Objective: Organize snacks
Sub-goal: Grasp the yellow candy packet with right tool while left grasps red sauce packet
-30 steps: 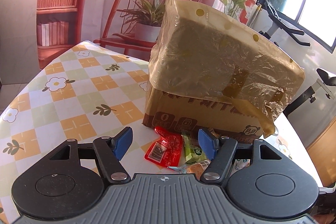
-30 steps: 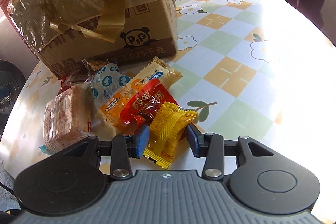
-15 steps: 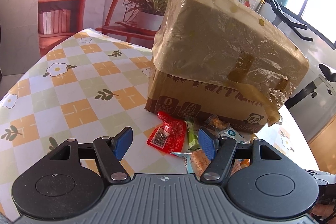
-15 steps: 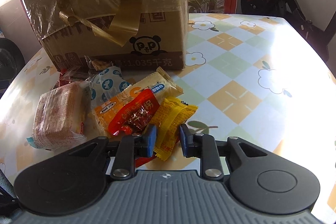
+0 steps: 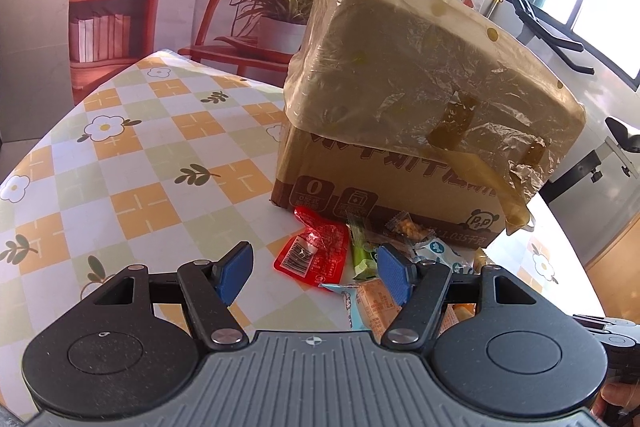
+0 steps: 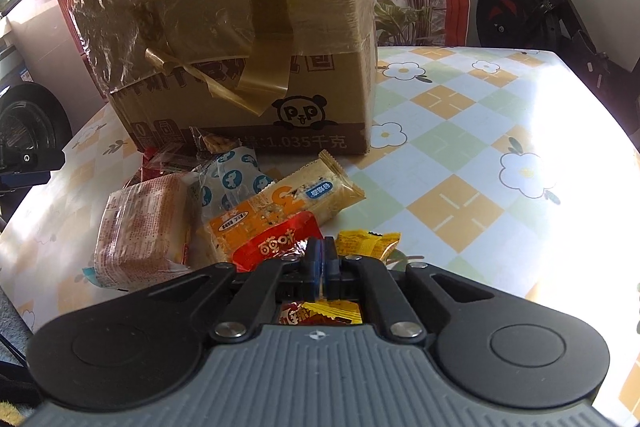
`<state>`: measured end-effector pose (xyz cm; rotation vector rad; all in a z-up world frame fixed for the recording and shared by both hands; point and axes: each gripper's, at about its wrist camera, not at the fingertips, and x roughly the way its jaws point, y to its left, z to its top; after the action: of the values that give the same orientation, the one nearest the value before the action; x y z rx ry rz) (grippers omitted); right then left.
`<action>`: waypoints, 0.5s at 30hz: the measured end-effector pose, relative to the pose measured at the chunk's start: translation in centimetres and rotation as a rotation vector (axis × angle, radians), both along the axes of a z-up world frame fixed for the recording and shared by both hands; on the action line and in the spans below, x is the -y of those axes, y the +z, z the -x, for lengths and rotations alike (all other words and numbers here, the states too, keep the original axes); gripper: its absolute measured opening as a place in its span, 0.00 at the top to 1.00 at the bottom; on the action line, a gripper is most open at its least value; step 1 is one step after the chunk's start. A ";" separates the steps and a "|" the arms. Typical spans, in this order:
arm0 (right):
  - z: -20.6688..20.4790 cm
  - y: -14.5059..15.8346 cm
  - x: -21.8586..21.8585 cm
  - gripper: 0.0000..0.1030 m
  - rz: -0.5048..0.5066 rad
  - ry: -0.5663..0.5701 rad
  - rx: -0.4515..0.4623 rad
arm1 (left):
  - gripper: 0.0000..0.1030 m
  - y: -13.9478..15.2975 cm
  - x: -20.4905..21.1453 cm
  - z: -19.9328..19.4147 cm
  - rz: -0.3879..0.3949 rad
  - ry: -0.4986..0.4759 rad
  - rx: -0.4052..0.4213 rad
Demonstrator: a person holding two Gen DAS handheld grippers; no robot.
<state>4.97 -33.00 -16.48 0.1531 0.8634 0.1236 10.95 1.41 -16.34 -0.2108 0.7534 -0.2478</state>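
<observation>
Jaws of the right gripper (image 6: 321,259): blue pads drawn together, a bare slit left between them; they have just been closing. Yellow snack packet (image 6: 368,243) runs under the fingers, its crimped end showing just right of the pads and more of it below the linkage. Whether the pads actually pinch its wrapper cannot be told from the right wrist view.

Left gripper (image 5: 316,271): jaws stand wide apart, nothing between the pads; it hangs above the tablecloth (image 5: 132,155) near the left end of the snack pile.

Snack pile, right wrist view: red sachet (image 6: 276,243) touching the yellow packet on its left; orange cereal bar (image 6: 280,203) lying diagonally behind both; blue-and-white packet (image 6: 230,183) behind the bar; pink wafer pack (image 6: 140,231) at far left. All lie on the checked floral tablecloth, in front of the cardboard box (image 6: 248,99).

Box: upright, panda print on its front, upper half covered in crinkled film with brown tape hanging loose.

Left wrist view: red flat sachet (image 5: 314,255) and green stick packet (image 5: 360,251) lie just before the box's lower edge
</observation>
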 end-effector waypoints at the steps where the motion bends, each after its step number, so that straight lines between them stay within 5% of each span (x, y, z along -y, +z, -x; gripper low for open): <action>1: -0.1 -0.3 0.0 0.95 0.006 -0.019 -0.017 | 0.32 0.0 -0.1 0.1 -0.001 0.002 0.001; 3: -0.1 -0.6 0.2 0.91 0.003 -0.057 -0.029 | 0.32 0.1 -0.3 0.1 -0.001 0.007 0.002; 7: 0.1 -0.3 0.4 0.66 0.044 -0.088 -0.007 | 0.32 0.0 -0.6 0.0 0.002 0.021 -0.001; 15: -0.5 -1.3 0.0 0.59 0.227 -0.036 -0.006 | 0.32 0.0 -0.2 0.1 0.003 -0.004 -0.001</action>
<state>5.46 -32.96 -17.83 -0.0434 0.8734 -0.0090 10.86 1.59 -16.37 -0.2118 0.7551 -0.2526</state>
